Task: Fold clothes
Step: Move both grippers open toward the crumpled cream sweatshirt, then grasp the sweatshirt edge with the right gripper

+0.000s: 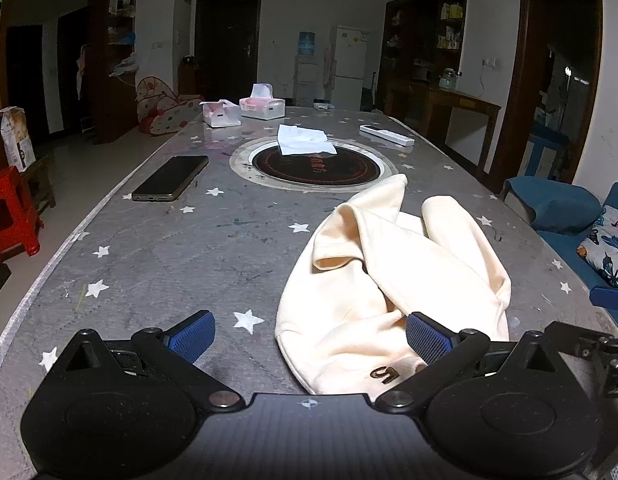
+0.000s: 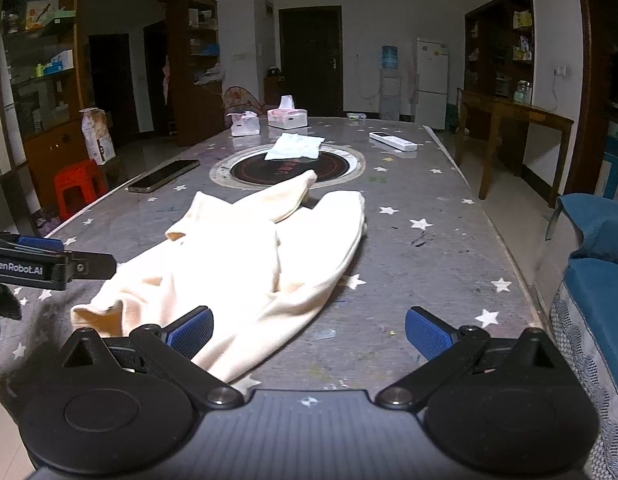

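A cream sweatshirt (image 1: 393,280) lies crumpled on the grey star-patterned table (image 1: 189,264), its sleeves pointing away from me. My left gripper (image 1: 309,338) is open just above the garment's near hem, its right pad over the cloth and nothing held. In the right wrist view the same sweatshirt (image 2: 245,264) spreads across the table (image 2: 429,264) left of centre. My right gripper (image 2: 309,334) is open over its near right edge, the left pad above the fabric and the right pad above bare table. The left gripper's body (image 2: 37,264) shows at that view's left edge.
A phone (image 1: 171,178) lies at the left. A round inset hotplate (image 1: 315,166) with a white cloth (image 1: 303,140) sits mid-table. Two tissue boxes (image 1: 245,110) and a remote (image 1: 387,135) lie farther back. A blue sofa (image 2: 597,280) flanks the right edge, a red stool (image 1: 9,216) the left.
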